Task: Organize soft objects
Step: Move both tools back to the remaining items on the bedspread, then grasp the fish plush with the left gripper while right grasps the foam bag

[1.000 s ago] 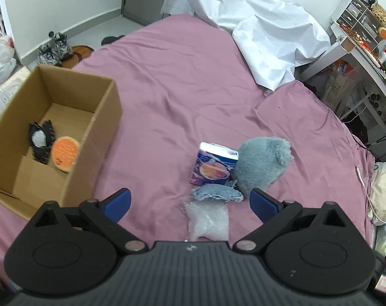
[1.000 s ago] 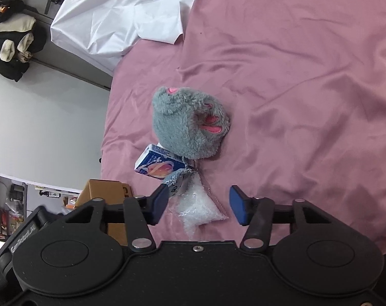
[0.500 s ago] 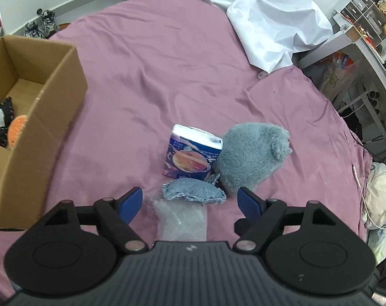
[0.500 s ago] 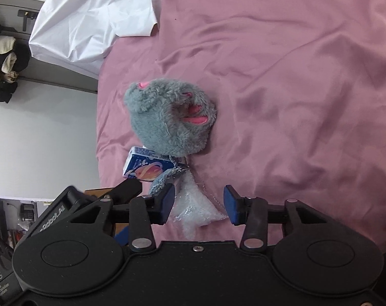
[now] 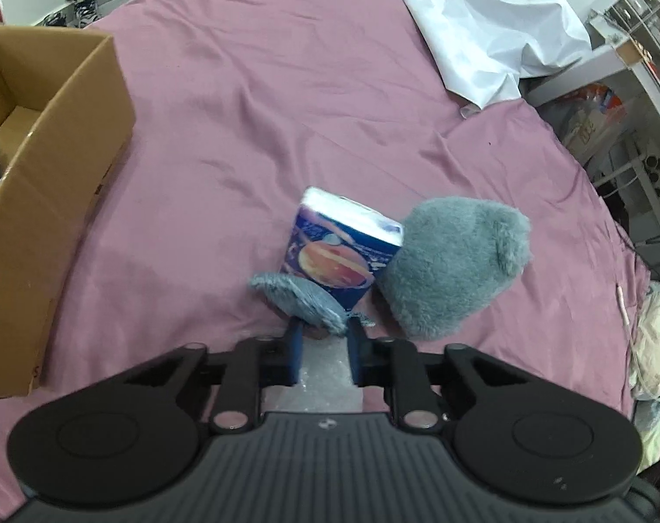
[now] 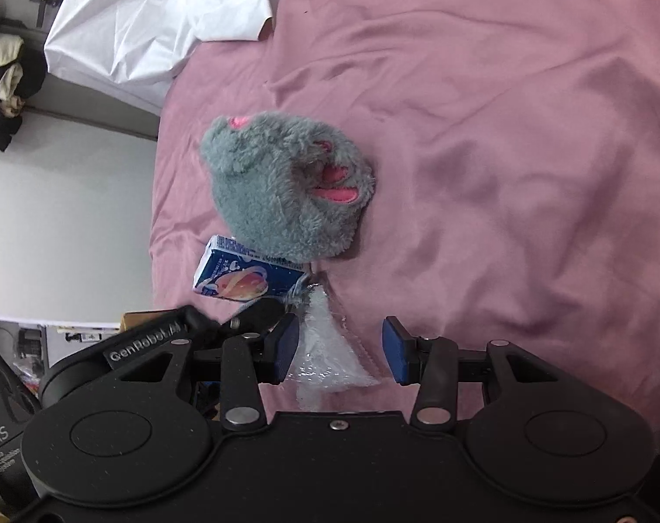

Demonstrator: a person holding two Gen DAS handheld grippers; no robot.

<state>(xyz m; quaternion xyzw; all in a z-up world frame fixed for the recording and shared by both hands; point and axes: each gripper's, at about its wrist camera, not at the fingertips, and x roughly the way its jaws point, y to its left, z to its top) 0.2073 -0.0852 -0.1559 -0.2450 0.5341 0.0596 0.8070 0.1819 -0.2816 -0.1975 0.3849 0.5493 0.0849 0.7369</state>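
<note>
Four loose things are counted on the pink bed [image 5: 225, 122]: one grey plush toy [image 5: 452, 261], one blue tissue pack [image 5: 334, 257], one grey fuzzy pad [image 5: 299, 296] and one clear plastic bag [image 6: 330, 348]. One cardboard box [image 5: 55, 174] is seen at the left. The left gripper [image 5: 323, 351] has just been closing, and the bag's end is pinched between its pads. The right gripper [image 6: 341, 351] is held spread, with the bag lying between its fingers, unpressed.
</note>
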